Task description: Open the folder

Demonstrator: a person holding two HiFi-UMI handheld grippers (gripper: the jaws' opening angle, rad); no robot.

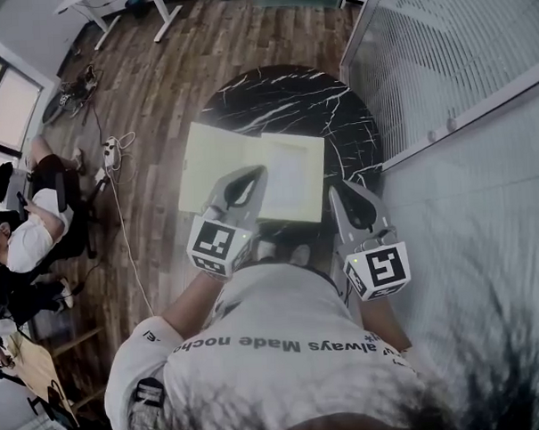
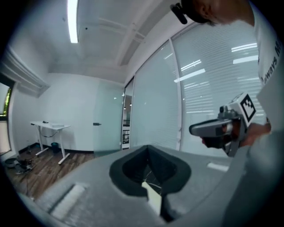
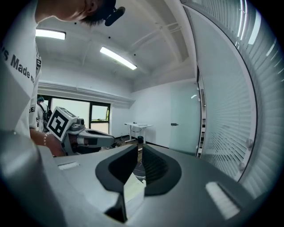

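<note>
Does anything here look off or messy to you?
Only mildly: the open folder sits toward the round black table's left side, and its pale yellow cover seems to overhang the rim there. Nothing spilled or damaged.

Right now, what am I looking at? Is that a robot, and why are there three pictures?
No robot: a person in a white shirt holds a grey two-jaw tool in each hand. The head view comes from a camera on the person's head, looking down. The two gripper views come from cameras riding on each tool. On the round black marble table lies a pale yellow folder, open, it seems. The left tool hovers over its middle, jaw tips together. The right tool is by its right edge, jaws a slit apart. Neither holds anything.
</note>
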